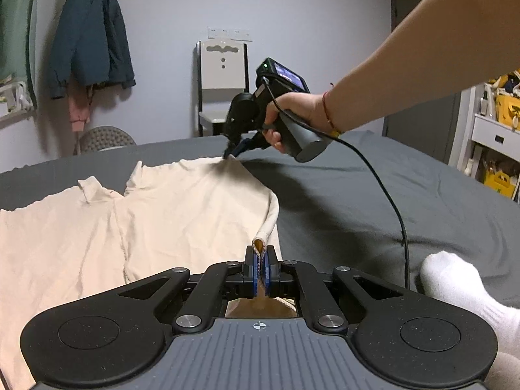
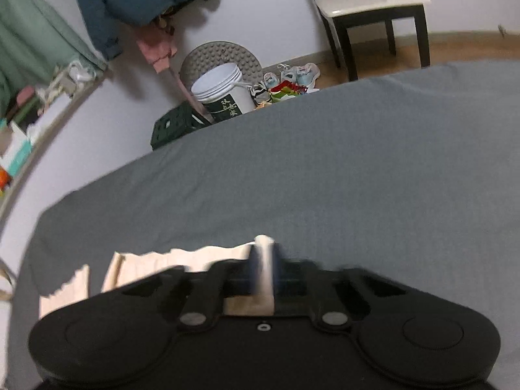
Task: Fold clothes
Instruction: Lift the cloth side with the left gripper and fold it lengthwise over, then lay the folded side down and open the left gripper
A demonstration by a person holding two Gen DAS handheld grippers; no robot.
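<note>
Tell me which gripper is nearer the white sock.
Left. The left gripper, shut on the cream garment, sits just left of the white sock; the right gripper pinches the garment's far edge, farther away.

We see our black left gripper with blue pads, silver screws and a ribbed grey top, a red string bracelet, and a white sock.

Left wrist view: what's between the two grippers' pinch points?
In the left wrist view, only the cream garment: its rolled edge runs from the left gripper up to the right gripper over the grey bed.
</note>
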